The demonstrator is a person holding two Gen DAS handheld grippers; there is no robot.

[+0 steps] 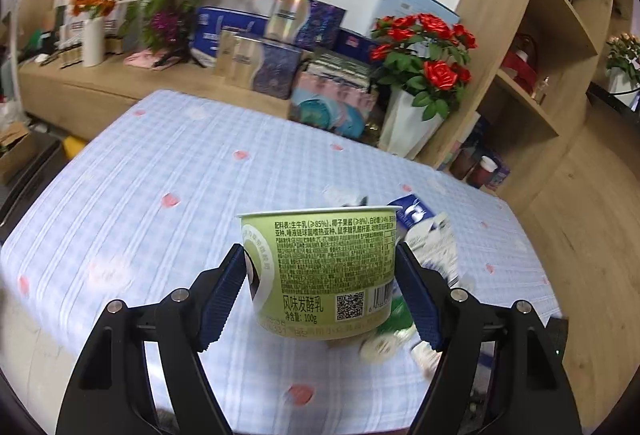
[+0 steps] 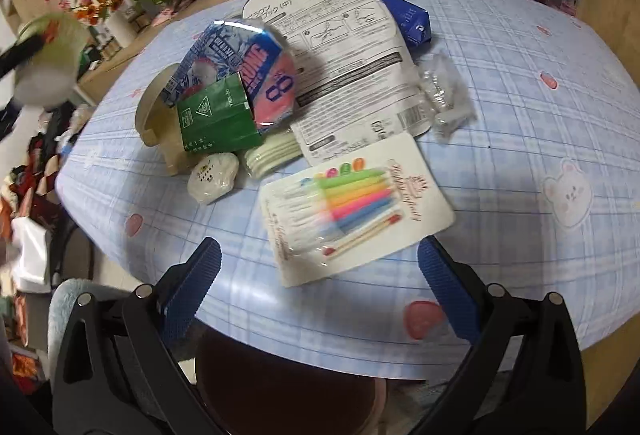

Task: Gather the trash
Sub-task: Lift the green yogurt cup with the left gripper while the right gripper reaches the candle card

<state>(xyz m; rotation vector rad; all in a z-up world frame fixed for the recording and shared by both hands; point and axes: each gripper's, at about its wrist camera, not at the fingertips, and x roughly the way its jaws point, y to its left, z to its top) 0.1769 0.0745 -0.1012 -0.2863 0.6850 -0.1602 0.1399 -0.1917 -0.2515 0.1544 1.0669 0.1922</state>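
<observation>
- Between the blue ribbed pads of the left gripper (image 1: 320,287) – a pale-green paper yogurt cup (image 1: 320,271), upright, clamped at both side walls, carried clear above the blue checked tablecloth (image 1: 160,175).
- Right gripper (image 2: 320,291): jaws apart, nothing between them, hovering over the near table edge.
- Nearest trash for the right gripper – the white card pack of coloured candles (image 2: 356,211), at 12 o'clock, long axis running 8 to 2 o'clock.
- Rest of the pile lies beyond it, 11 to 1 o'clock.

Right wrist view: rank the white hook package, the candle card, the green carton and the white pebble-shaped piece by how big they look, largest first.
1. White hook package
2. Candle card, though it lies nearer the camera, so its true size against the package is unsure
3. Green carton
4. White pebble-shaped piece
</observation>
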